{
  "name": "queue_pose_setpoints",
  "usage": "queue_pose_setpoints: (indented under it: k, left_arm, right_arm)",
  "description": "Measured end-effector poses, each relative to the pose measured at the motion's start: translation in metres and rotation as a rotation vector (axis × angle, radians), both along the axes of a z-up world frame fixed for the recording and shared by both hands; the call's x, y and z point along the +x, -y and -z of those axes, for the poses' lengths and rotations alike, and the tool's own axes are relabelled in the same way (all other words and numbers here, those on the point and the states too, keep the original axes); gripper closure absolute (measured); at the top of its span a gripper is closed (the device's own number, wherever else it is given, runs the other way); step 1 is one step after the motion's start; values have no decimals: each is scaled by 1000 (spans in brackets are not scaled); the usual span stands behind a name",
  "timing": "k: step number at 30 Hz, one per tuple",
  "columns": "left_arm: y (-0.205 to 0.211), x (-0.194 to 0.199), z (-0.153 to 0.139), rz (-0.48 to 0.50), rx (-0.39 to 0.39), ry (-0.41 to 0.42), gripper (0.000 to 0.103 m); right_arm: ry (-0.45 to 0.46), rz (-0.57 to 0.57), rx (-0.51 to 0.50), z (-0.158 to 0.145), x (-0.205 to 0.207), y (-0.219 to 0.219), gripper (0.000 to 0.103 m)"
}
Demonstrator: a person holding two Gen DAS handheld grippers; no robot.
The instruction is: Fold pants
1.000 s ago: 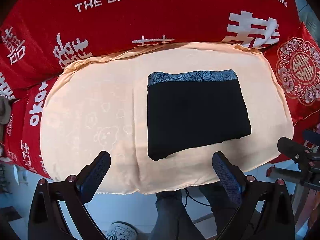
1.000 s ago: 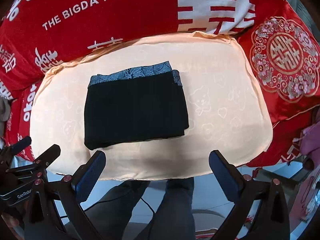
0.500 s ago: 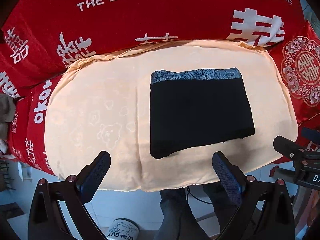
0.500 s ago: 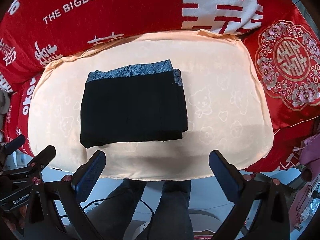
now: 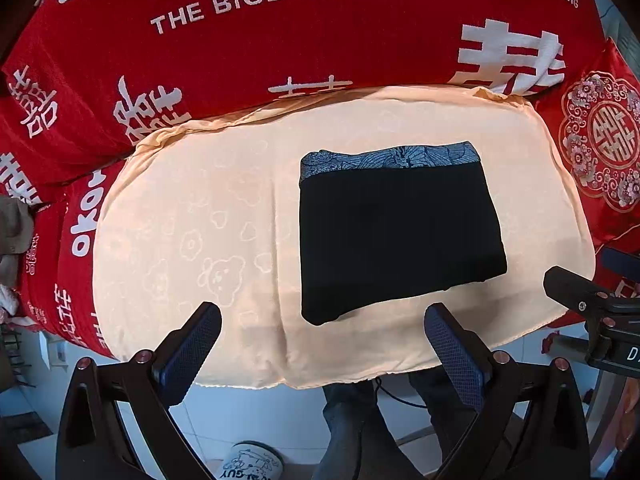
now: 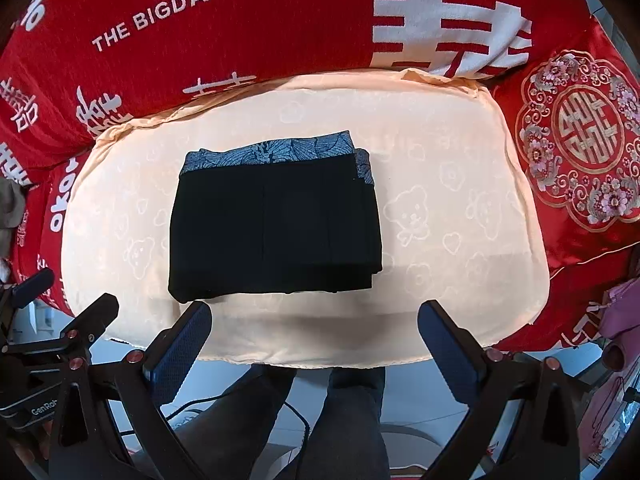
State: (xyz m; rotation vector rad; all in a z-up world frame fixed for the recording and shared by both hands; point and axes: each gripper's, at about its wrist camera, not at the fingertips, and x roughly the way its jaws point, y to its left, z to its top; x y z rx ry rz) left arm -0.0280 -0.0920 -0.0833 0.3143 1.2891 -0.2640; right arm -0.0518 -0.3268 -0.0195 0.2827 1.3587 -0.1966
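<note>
Pants [image 5: 400, 236], black and folded into a compact rectangle with a blue-grey patterned waistband [image 5: 390, 160] along the far edge, lie flat on a peach cloth [image 5: 192, 216] embossed with bears and hearts, which covers the surface. In the left wrist view, going from left to right, a red blanket [image 5: 260, 40] with white characters and the words "THE BIGDAY" wraps the far and left sides, then comes the bare stretch of peach cloth, then the folded pants right of centre, then a red embroidered cushion [image 5: 604, 140] at the far right. The left tool [image 5: 322, 330] hovers at the near edge of the cloth with its fingers spread wide, gripping nothing, and the near corner of the pants lies between them but apart from both. In the right wrist view the pants [image 6: 274, 228] sit left of centre, and the right tool [image 6: 314, 328] also hangs at the near edge, fingers spread and empty. Below both tools the person's dark trouser legs [image 6: 340, 420] show over a pale tiled floor [image 5: 256, 412].
</note>
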Motion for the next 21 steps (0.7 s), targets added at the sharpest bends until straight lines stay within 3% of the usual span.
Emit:
queue_pose_setpoints:
  k: [21]
  left_arm:
    - [2,-7,-5,12,7,27,1]
  right_arm:
    - [7,6,-6,-4,-8,2,0]
